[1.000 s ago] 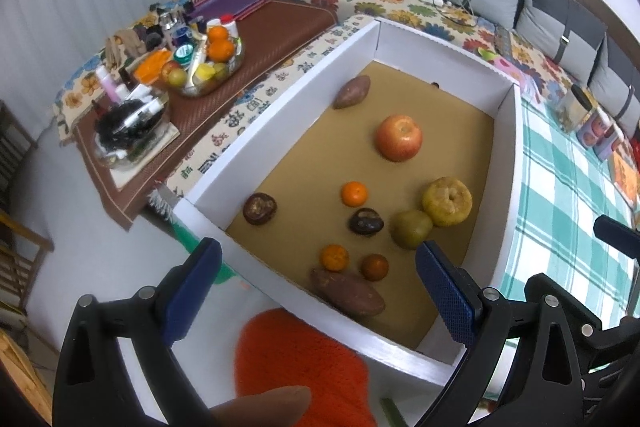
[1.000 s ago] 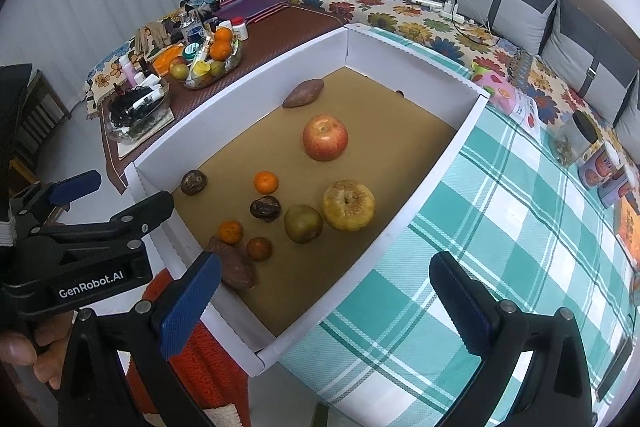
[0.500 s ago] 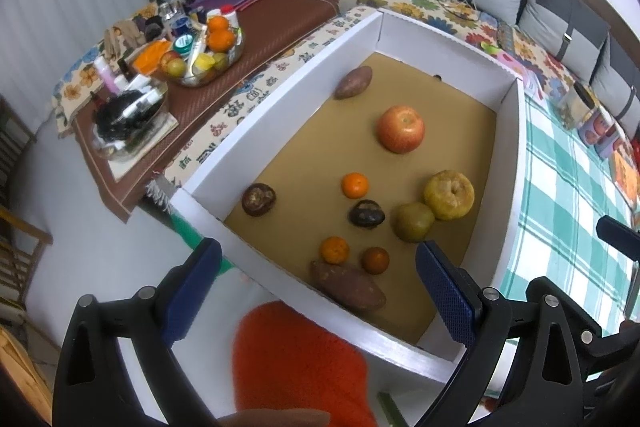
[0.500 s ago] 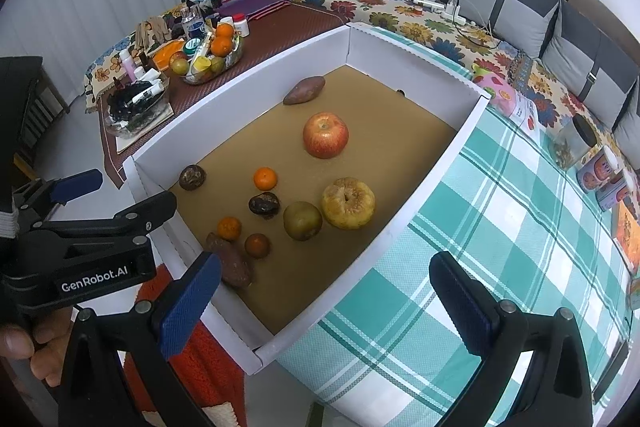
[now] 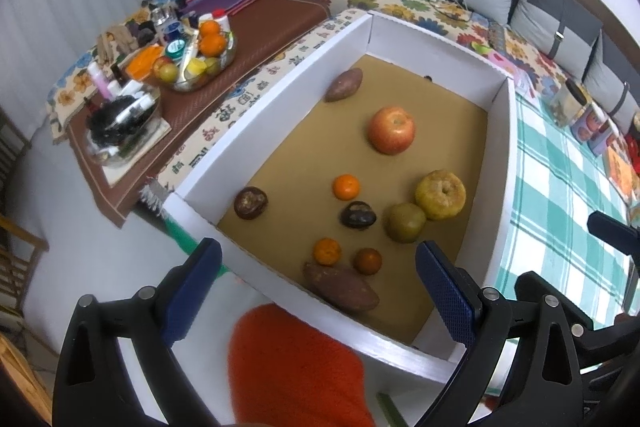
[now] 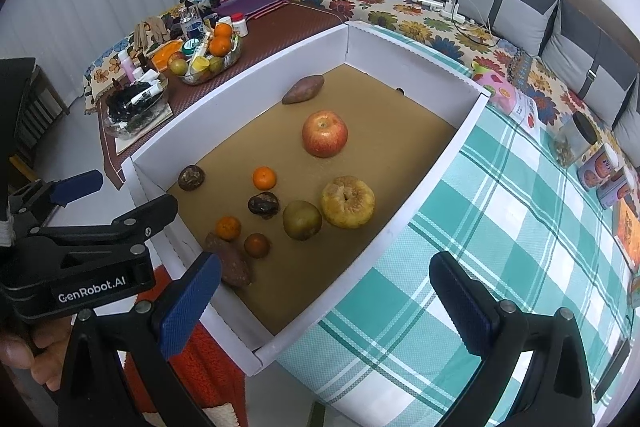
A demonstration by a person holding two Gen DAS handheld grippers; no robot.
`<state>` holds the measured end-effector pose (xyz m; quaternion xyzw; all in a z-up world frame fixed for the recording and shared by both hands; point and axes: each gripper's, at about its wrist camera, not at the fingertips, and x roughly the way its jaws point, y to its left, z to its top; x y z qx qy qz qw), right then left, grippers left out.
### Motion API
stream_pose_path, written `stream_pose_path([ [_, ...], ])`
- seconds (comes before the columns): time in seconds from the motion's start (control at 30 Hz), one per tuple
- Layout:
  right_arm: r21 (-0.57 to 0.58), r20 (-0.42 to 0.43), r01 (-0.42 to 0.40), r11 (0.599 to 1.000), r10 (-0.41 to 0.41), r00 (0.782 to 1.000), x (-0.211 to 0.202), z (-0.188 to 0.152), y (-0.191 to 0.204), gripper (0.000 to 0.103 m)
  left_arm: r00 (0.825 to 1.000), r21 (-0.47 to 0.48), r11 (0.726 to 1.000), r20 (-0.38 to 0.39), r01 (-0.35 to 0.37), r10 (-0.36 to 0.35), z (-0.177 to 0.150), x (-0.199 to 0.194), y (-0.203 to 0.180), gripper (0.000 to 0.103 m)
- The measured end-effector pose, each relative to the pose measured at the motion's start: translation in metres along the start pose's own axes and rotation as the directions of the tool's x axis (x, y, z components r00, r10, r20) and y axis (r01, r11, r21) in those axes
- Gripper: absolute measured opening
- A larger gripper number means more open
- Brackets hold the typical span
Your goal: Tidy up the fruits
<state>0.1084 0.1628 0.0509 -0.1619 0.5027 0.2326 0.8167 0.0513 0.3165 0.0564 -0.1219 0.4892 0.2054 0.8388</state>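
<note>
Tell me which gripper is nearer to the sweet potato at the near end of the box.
Left. The left gripper hangs open just above the near sweet potato, which shows between its fingers. The right gripper is open over the box's right wall, off to the potato's right.

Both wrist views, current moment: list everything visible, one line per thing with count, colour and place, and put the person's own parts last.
box: 1, white walls, tan floor, on the checked cloth
apple: 1, red, mid box
sweet potatoes: 2, brown-purple, one at the far wall, one at the near wall
small oranges: 3, orange, near half of the box
dark round fruits: 2, dark brown, near half
yellow fruit: 1, yellow, right side
green fruit: 1, olive green, beside the yellow fruit
tablecloth: 1, green and white check, right of the box
glass bowl: 1, clear, holding fruit, on the side table
cushions: several, grey, far back
left gripper: blue pads, open
right gripper: blue pads, open
hand: 1, lower left of the right wrist view
</note>
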Motion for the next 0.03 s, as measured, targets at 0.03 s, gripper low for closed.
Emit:
stream_pose_path([
  [0.03,0.001,-0.001,-0.002,1.0,0.002,1.0,0.0002,0.0004,0.0002,0.103,1.0,0.004,1.0,0.005,-0.005,0.005,0.0002,-0.001,-0.0003,0.099],
])
